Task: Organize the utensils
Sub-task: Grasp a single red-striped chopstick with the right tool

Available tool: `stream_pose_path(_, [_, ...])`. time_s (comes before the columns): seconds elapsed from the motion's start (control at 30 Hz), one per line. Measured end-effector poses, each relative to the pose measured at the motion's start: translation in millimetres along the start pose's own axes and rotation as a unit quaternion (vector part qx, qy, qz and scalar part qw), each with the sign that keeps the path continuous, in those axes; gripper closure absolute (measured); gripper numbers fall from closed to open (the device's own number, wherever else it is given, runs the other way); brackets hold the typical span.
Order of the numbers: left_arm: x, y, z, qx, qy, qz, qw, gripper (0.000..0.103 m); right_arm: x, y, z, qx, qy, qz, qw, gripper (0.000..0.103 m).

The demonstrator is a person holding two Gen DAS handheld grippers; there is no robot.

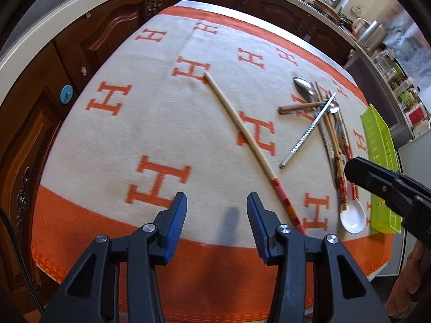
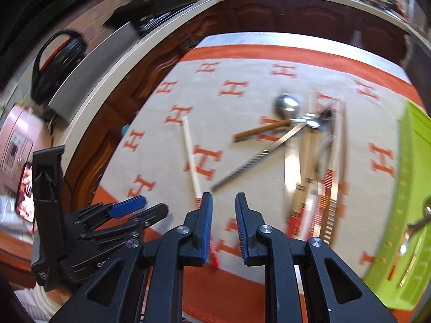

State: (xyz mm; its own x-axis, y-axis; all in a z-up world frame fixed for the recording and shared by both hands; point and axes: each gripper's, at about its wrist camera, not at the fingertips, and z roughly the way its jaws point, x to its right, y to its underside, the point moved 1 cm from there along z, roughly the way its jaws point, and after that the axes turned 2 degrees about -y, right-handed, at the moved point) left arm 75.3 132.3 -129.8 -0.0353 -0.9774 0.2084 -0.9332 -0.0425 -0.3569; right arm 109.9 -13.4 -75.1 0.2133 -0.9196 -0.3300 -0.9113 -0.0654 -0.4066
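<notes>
A: Nearest first. Left gripper (image 1: 216, 210): jaws apart, nothing between the blue pads, over the orange border of the cloth (image 1: 150, 123).

B: Right gripper (image 2: 223, 215)?

A: Jaws a narrow gap apart, nothing between them. It hangs over the near edge of the cloth. The right wrist view is blurred.

B: Utensils?

A: Single chopstick (image 1: 243, 140), pale with a red-patterned end, lies diagonally on the cloth. Its red end sits just beside the left gripper's right finger. In the right wrist view that end is partly hidden behind the right gripper's left finger.

B: Next out?

A: White spoon (image 1: 353, 216), bowl toward the near edge, touching the bottom of the pile (image 1: 326, 123). The pile: more chopsticks, a metal chopstick (image 1: 309, 129) with a ridged tip lying crosswise, a wooden handle, two metal spoons at the far end. Items overlap; exact count unclear.

B: Tray?

A: Green tray (image 1: 379, 145) right of the pile, near the cloth's right edge. In the right wrist view it holds some metal pieces; blurred, cannot identify.

B: Beyond?

A: Dark wooden cabinets (image 1: 113, 27) under a pale counter.
</notes>
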Motion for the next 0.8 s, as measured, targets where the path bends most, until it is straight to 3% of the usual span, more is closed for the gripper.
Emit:
stream_pose_path(0.3, [-26,-5,3,0.009,-0.006,-0.022,0.9997,0.058,-31,-7,61,-0.053,0.005,-0.050,0.997,0.083])
stream_pose_path(0.6, [-27,-9,4,0.016,-0.011,-0.014,0.9997,0.057,-33,-10,96,-0.070,0.028,-0.081,0.994,0.083])
stream_pose_path(0.8, [-27,-9,5,0.015,-0.012,-0.015,0.9997,0.056,-44,-5,102,-0.048,0.056,-0.135,0.988,0.083])
